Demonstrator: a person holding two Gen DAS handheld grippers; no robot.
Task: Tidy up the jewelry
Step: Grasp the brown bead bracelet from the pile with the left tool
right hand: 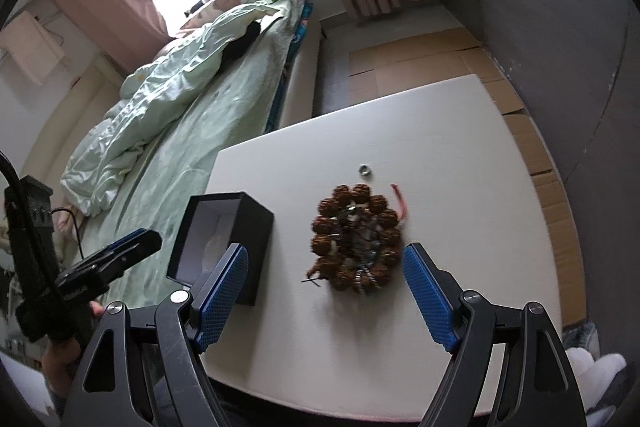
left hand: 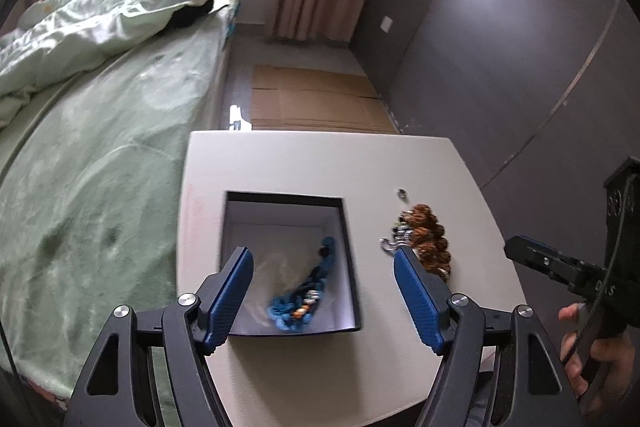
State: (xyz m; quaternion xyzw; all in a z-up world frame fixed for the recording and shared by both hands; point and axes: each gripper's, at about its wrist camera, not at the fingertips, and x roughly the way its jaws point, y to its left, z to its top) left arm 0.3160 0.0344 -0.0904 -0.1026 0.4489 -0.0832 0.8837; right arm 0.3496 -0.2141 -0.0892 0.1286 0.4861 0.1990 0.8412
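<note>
My left gripper (left hand: 324,263) points steeply down, its blue-padded jaws spread wide with nothing pressed between them. My right gripper (right hand: 325,261) tilts down likewise, jaws wide apart and empty, each gripped by a hand (left hand: 592,351).

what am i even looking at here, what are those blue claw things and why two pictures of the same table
These are two hand-held grabbers, each with a camera looking out along its blue fingers, and a person holds one in each hand. One picture comes from the left gripper, the other from the right gripper, so you see the same white table from two sides.

On the table stands an open black box with a blue bracelet lying inside. Beside it lies a brown beaded bracelet tangled with some silvery pieces, a small ring and a bit of red cord.

Both grabbers are open and hold nothing. The left one hangs over the box, the right one over the brown beads. A bed stands beside the table.
</note>
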